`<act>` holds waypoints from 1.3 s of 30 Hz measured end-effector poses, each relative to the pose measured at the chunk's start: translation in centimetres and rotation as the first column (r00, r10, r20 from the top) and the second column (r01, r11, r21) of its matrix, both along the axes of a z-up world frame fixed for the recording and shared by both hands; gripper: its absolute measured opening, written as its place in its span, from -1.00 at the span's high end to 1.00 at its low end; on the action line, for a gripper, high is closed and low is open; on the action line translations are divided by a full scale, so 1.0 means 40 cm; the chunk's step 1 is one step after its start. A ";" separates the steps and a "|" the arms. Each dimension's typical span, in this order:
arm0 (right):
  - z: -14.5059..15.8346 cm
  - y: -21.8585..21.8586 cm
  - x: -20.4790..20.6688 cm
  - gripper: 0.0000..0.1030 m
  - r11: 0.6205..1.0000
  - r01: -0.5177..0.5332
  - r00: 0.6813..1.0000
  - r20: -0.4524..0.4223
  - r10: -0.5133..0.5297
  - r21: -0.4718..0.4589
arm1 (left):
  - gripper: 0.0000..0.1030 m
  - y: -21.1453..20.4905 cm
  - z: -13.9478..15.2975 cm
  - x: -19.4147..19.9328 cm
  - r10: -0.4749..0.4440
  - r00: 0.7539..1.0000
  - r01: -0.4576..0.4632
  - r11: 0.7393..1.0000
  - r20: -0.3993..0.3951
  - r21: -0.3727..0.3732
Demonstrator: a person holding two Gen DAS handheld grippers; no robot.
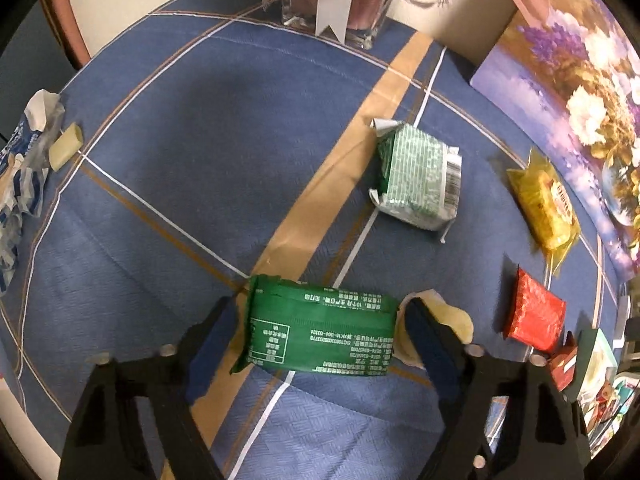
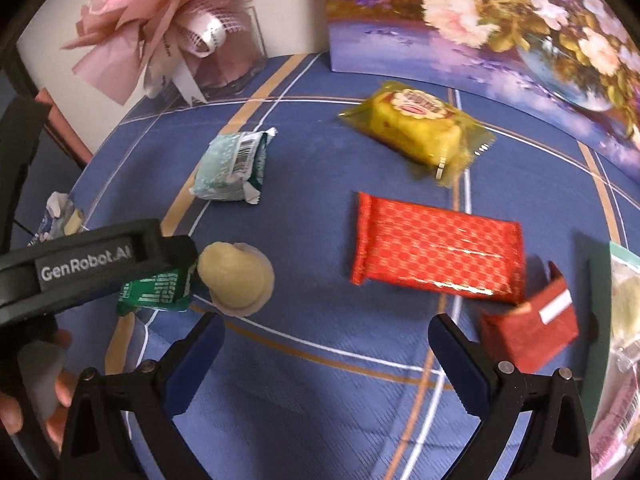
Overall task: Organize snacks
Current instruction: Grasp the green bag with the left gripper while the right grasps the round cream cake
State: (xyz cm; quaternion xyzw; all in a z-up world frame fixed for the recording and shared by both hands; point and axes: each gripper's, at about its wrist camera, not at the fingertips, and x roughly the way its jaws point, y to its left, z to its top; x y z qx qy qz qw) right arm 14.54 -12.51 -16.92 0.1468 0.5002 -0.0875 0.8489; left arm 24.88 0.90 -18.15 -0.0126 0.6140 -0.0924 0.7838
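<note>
A dark green snack packet [image 1: 320, 328] lies between the fingers of my left gripper [image 1: 320, 336], which is closed around it; it also shows in the right wrist view [image 2: 156, 290]. A pale round pastry [image 2: 236, 278] lies just right of it. A light green packet [image 1: 420, 176], a yellow packet [image 1: 546, 206] and a red packet [image 1: 534, 314] lie on the blue tablecloth [image 1: 180, 140]. My right gripper [image 2: 326, 356] is open and empty, hovering in front of the red packet [image 2: 436, 248]. A small red box [image 2: 532, 326] sits by its right finger.
A flowered board [image 2: 500, 20] stands at the back right. A pink gift bouquet in a clear box [image 2: 192, 40] stands at the back left. A crumpled blue-white wrapper [image 1: 24, 168] and a pale stick [image 1: 66, 146] lie at the left edge. More packets [image 2: 624, 320] are stacked far right.
</note>
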 end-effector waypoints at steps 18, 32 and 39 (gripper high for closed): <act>-0.045 0.109 0.074 -0.75 0.978 -0.150 0.988 -0.001 0.152 -0.144 | -0.39 0.058 -0.026 0.032 0.057 0.998 -0.057 0.997 0.006 0.050; -0.039 0.149 0.073 -0.16 0.969 -0.172 0.977 0.095 0.191 -0.179 | -0.39 0.037 -0.036 0.025 0.034 0.999 -0.036 0.995 0.029 0.094; -0.034 0.153 0.069 0.04 0.972 -0.159 0.977 0.114 0.180 -0.175 | -0.32 0.035 -0.026 0.016 0.033 0.998 -0.037 0.994 0.046 0.102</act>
